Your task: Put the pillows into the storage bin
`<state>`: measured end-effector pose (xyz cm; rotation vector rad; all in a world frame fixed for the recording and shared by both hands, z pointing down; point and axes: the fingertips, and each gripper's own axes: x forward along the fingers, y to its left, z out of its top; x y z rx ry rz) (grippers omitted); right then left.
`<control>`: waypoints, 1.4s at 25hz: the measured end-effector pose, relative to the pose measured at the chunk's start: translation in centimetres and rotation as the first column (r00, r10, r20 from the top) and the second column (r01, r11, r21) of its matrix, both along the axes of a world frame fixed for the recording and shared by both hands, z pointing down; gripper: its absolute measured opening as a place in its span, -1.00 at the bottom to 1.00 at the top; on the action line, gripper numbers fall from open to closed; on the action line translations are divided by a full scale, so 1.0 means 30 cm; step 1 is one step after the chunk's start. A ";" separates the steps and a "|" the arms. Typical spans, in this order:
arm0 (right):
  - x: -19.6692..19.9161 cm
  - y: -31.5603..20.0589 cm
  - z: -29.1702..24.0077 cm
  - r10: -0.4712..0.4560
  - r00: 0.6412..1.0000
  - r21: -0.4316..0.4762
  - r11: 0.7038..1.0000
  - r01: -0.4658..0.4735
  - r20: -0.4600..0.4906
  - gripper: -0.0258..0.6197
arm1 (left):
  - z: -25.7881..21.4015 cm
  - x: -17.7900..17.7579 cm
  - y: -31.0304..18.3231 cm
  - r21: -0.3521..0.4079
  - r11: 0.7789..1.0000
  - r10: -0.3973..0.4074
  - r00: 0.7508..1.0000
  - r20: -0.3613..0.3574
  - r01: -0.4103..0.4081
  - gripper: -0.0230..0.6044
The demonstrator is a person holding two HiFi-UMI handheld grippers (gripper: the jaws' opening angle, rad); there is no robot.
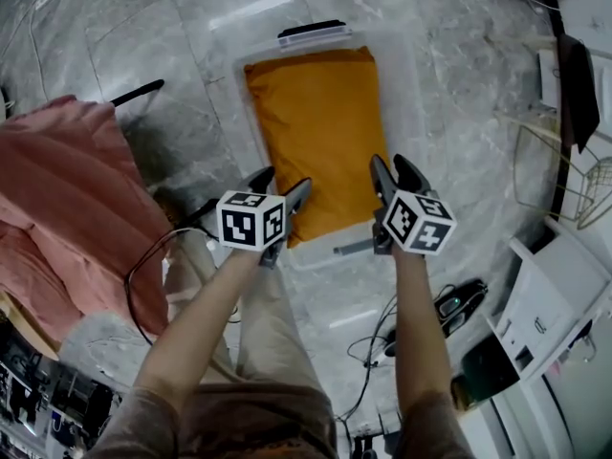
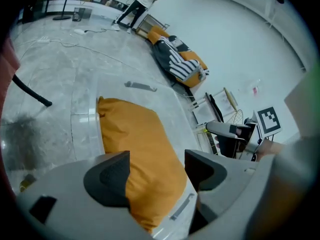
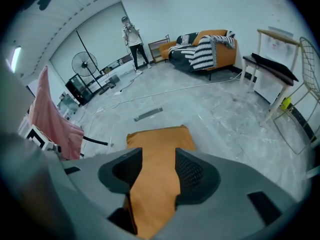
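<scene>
Floor [image 1: 143, 27]: grey marble-look tiles, glossy, with light glare. Clear storage bin [image 1: 406, 113] sits flat on it, mid-frame, long side running away from the person. Black cable loop [image 1: 143, 266] just left of the bin's near end; more tangled cables [image 1: 368, 352] at near right. Pink-draped stand [image 1: 67, 189] on the left. Wire-frame chair [image 1: 559, 175] on the right. Far off: orange sofa [image 3: 205, 46], standing fan [image 3: 84, 64].

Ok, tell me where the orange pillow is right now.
In the head view the orange pillow lies centre frame inside the clear storage bin on the floor, its near end by the left gripper and right gripper.
</scene>
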<state>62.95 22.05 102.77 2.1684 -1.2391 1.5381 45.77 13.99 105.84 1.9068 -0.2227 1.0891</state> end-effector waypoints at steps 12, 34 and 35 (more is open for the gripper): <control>-0.161 -0.146 -0.359 -0.024 1.000 0.109 0.994 0.023 0.007 -0.27 | -0.462 0.044 -0.145 0.084 0.995 0.072 0.986 -0.148 -0.060 0.11; -0.665 -0.493 -1.705 -0.095 0.977 0.430 0.887 0.170 -0.190 -0.31 | -1.865 -0.287 -0.450 0.438 0.896 0.279 0.862 -0.424 -0.074 0.11; -0.693 -0.502 -1.751 -0.099 0.974 0.437 0.881 0.181 -0.203 -0.31 | -1.918 -0.322 -0.463 0.453 0.889 0.285 0.853 -0.437 -0.065 0.11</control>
